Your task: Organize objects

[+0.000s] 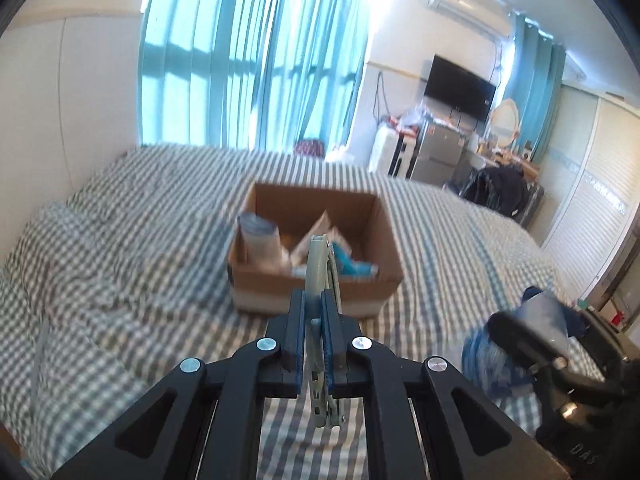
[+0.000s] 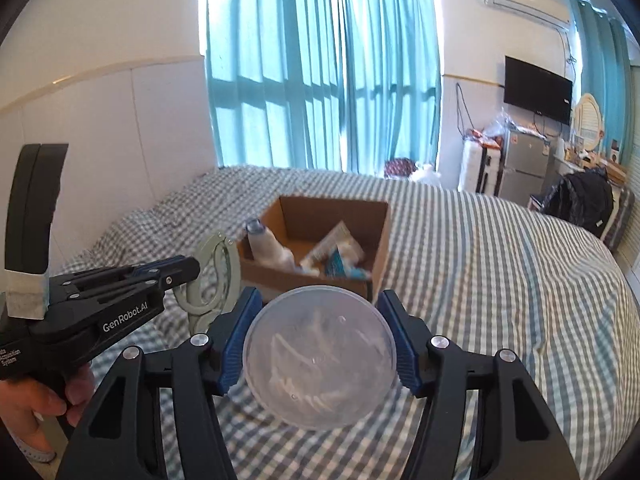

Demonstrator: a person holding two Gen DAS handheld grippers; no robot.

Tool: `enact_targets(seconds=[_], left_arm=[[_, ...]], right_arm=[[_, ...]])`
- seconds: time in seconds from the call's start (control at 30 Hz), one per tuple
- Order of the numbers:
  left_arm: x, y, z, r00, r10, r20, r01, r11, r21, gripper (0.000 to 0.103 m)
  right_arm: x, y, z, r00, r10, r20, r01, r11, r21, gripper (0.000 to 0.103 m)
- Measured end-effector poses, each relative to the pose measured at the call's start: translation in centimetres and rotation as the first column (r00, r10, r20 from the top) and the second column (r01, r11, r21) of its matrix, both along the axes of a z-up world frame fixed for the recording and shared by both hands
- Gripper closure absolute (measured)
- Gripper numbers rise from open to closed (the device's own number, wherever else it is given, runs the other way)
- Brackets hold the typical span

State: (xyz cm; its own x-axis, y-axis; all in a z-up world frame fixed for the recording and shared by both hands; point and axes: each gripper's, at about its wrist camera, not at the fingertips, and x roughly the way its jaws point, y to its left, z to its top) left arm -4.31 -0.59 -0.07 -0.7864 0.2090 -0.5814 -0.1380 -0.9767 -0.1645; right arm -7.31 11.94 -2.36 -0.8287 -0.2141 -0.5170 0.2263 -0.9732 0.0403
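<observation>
An open cardboard box point(image 1: 316, 284) sits on the checked bed and holds a white bottle point(image 1: 262, 244) and several packets. It also shows in the right wrist view point(image 2: 304, 276). My left gripper point(image 1: 316, 304) is shut on a pale grey-green tool with curved handles point(image 1: 320, 268), held edge-on in front of the box. The right wrist view shows that gripper point(image 2: 188, 270) and the tool point(image 2: 218, 276) left of the box. My right gripper point(image 2: 320, 312) is shut on a clear round plastic container point(image 2: 320, 356), held above the bed just before the box.
The striped and checked bed cover point(image 2: 500, 280) spreads all around the box. Teal curtains point(image 2: 320, 80) hang behind. A small fridge point(image 2: 524, 164), a wall TV point(image 2: 538, 88) and a dark bag point(image 2: 588, 196) stand at the far right.
</observation>
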Motion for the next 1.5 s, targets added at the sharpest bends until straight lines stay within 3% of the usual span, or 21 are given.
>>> enact_targets(seconds=[0.17, 0.57, 0.73, 1.03, 1.23, 1.5], left_arm=[[-2.5, 0.3, 1.3, 1.000, -0.001, -0.029, 0.000, 1.000, -0.011, 0.096], [-13.2, 0.5, 1.3, 0.999, 0.020, -0.038, -0.021, 0.999, -0.036, 0.096], [-17.8, 0.9, -0.7, 1.000, 0.026, -0.015, -0.026, 0.998, -0.059, 0.096], [-23.4, 1.5, -7.1, 0.996, 0.001, 0.087, 0.008, 0.995, -0.104, 0.097], [-24.3, 1.6, -9.4, 0.993, 0.006, 0.122, 0.008, 0.994, -0.111, 0.097], [-23.2, 2.0, -7.6, 0.994, -0.011, 0.105, 0.023, 0.994, -0.107, 0.095]], right_arm=[[-2.3, -1.3, 0.7, 0.999, 0.047, -0.014, -0.046, 0.998, 0.041, 0.043], [-13.5, -0.8, 3.5, 0.995, 0.080, -0.060, -0.082, 0.996, -0.041, 0.043], [-19.1, -0.9, 1.3, 0.994, 0.106, -0.015, -0.107, 0.989, -0.098, 0.043], [-27.3, -0.8, -6.5, 0.982, 0.117, 0.149, -0.096, 0.985, -0.143, 0.043], [-28.8, -0.6, -8.6, 0.980, 0.093, 0.179, -0.066, 0.987, -0.149, 0.042], [-27.9, 0.5, -5.6, 0.988, 0.052, 0.145, -0.026, 0.984, -0.175, 0.042]])
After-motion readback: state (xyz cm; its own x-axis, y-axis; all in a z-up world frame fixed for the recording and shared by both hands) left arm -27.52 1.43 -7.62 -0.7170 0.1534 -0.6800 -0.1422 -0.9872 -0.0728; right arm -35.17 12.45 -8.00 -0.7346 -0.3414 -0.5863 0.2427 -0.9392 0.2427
